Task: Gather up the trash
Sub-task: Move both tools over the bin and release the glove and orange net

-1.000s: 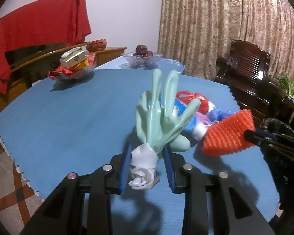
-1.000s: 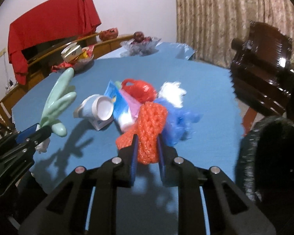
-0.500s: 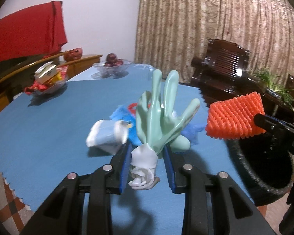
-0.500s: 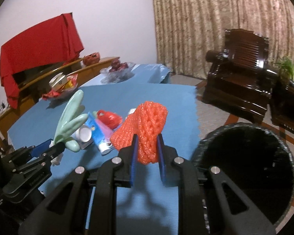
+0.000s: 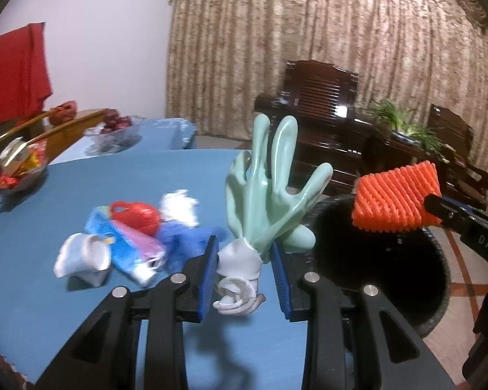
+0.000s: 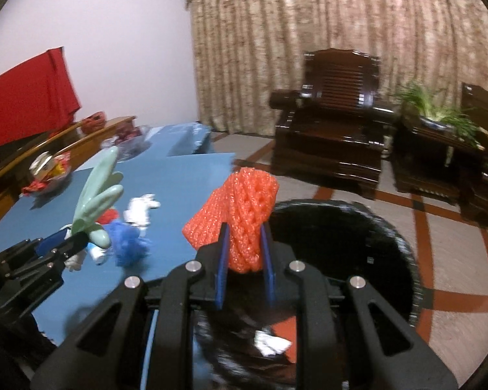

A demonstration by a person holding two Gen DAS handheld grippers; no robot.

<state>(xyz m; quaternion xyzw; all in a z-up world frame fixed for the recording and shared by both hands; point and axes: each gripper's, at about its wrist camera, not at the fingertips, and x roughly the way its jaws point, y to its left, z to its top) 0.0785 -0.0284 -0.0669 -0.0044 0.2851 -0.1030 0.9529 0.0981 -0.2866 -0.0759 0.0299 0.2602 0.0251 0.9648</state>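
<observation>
- We hold a pale green rubber glove by its white cuff, our left gripper clamped on it, over the blue table's near edge.
- Our right gripper pinches an orange foam net above the black bin off the table's corner.
- Crumpled wrappers and a cup lie mid-table.

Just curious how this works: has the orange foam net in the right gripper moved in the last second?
Yes. The orange foam net, clamped in the right gripper, has gone from above the blue table to over the black bin.
</observation>
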